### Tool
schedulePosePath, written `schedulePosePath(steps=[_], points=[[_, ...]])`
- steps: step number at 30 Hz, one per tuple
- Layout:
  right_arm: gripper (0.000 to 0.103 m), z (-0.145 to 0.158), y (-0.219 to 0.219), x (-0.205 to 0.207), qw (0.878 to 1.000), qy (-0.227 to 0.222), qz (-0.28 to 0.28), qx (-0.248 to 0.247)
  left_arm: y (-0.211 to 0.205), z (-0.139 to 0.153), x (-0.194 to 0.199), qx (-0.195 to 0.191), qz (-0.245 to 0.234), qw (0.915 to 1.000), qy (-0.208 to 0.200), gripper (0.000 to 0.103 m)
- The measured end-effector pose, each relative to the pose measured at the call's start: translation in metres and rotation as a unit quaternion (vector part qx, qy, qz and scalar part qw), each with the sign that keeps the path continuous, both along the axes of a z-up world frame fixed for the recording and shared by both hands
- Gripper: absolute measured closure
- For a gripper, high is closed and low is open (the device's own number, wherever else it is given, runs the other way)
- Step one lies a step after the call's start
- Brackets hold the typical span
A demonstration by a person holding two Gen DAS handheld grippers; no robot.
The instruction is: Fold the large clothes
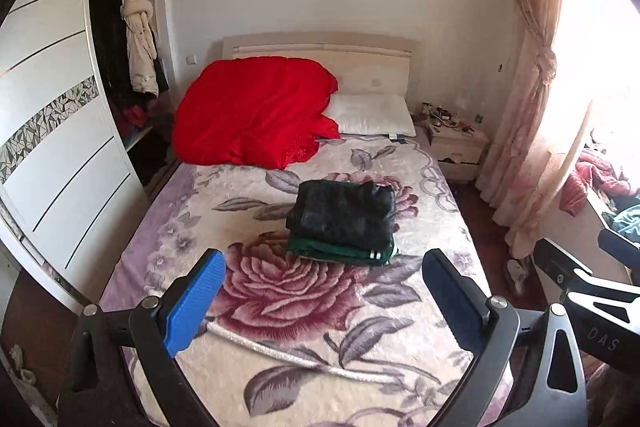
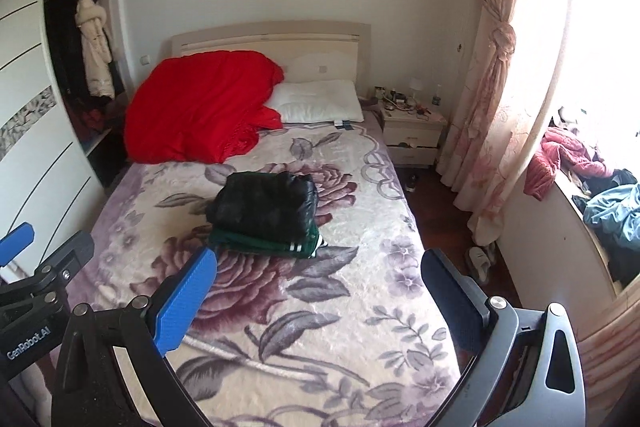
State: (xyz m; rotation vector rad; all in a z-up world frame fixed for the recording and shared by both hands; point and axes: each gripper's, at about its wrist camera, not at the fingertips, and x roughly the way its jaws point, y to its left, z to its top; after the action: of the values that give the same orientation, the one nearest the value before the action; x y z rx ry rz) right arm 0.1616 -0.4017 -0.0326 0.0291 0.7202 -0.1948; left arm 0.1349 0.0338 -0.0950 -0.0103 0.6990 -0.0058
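A folded black garment (image 1: pixel 344 211) lies on top of a folded green garment with white stripes (image 1: pixel 340 251) in the middle of the bed (image 1: pixel 280 327). The stack also shows in the right wrist view: the black one (image 2: pixel 266 203), the green one (image 2: pixel 264 243). My left gripper (image 1: pixel 324 275) is open and empty, held above the bed's near half, short of the stack. My right gripper (image 2: pixel 320 273) is open and empty, beside the left one, also short of the stack. The left gripper's body shows at the left edge of the right wrist view (image 2: pixel 36 283).
A red quilt (image 1: pixel 252 115) and a white pillow (image 1: pixel 372 115) lie at the head of the bed. A wardrobe (image 1: pixel 60 131) stands left. A nightstand (image 2: pixel 412 131), curtain (image 2: pixel 492 67) and a sill with loose clothes (image 2: pixel 600 195) are right. Slippers (image 2: pixel 480 259) lie on the floor.
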Motion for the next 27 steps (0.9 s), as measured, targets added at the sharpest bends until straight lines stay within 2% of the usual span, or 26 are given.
schedulePosePath(steps=[6,13,27], points=[[0.000,0.031,0.006,-0.026,1.000,-0.006,0.013,0.011,0.000,0.015,-0.012,0.018,0.001,0.9998,0.013,0.000],[0.000,0.060,0.008,-0.038,1.000,-0.016,0.013,0.002,0.005,0.027,-0.020,0.017,0.009,0.9998,0.002,0.000],[0.000,0.086,0.014,-0.036,1.000,-0.020,0.022,-0.001,0.004,0.040,-0.019,0.025,0.013,0.9996,0.010,0.000]])
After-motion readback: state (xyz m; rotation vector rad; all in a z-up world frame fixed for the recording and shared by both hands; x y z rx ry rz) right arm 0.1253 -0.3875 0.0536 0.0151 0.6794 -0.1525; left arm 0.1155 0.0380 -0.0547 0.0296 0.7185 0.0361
